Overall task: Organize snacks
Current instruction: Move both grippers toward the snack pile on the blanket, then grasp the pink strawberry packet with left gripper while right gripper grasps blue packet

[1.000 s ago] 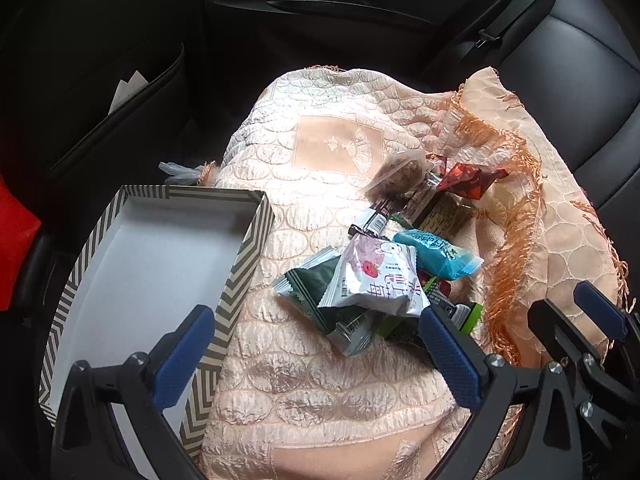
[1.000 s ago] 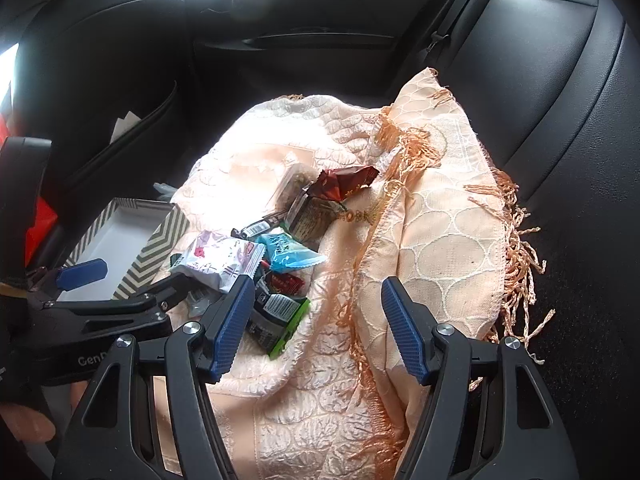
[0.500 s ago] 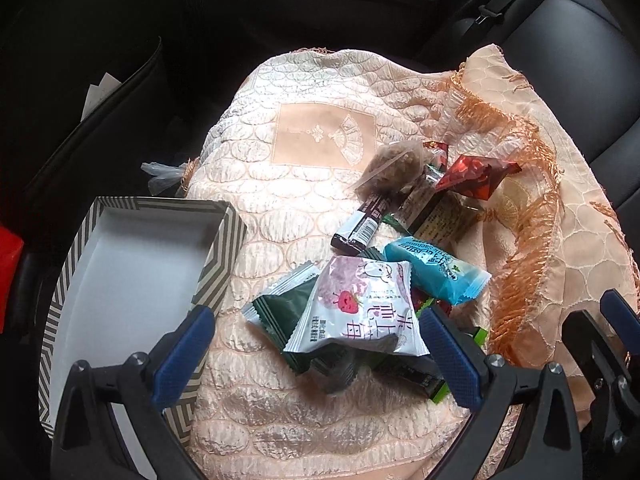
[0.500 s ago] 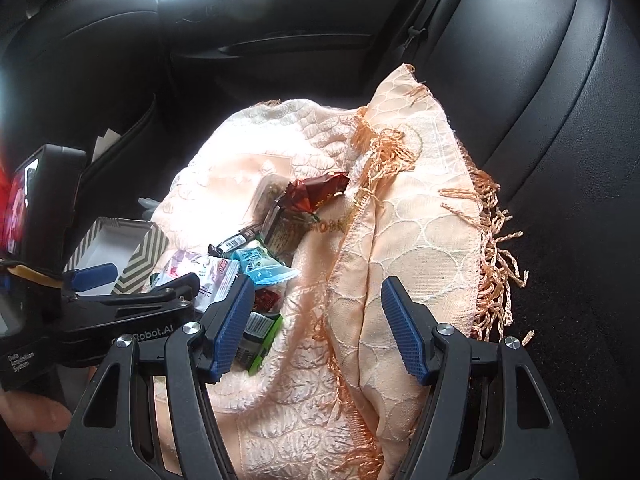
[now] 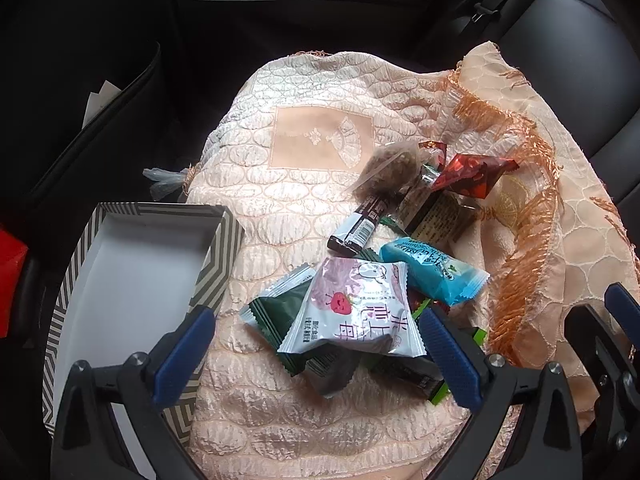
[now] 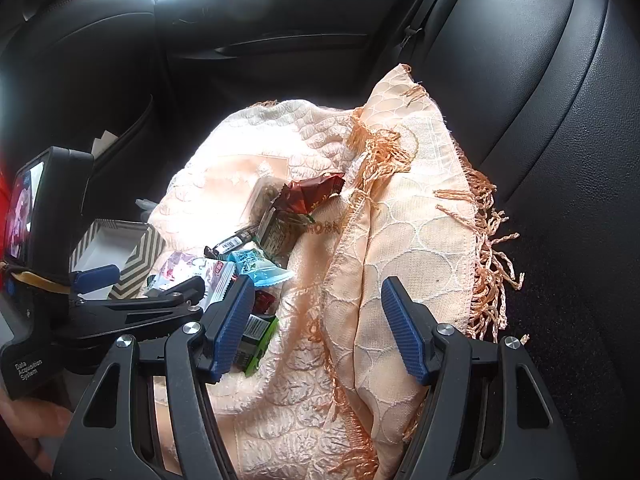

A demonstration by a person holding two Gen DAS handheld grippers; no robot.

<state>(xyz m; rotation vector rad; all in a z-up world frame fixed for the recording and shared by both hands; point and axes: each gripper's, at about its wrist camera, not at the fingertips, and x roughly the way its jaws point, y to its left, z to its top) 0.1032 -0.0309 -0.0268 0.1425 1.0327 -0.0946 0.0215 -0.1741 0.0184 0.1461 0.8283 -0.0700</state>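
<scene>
Covering the black car seat (image 6: 560, 160), a peach fringed cloth (image 5: 320, 208) is taken as the landmark. At its left edge a striped box (image 5: 216, 264) sits, nothing seen inside. On the cloth's middle a heap of snack packets is piled; the white strawberry packet (image 5: 356, 312) lies topmost. The left gripper (image 5: 316, 344) is held low over that packet, jaws apart and straddling it. The right gripper (image 6: 316, 320) is poised over the cloth's folded right side, jaws apart, nothing gripped. Closing on the top packet alone is judged best, with neighbours left undisturbed.
</scene>
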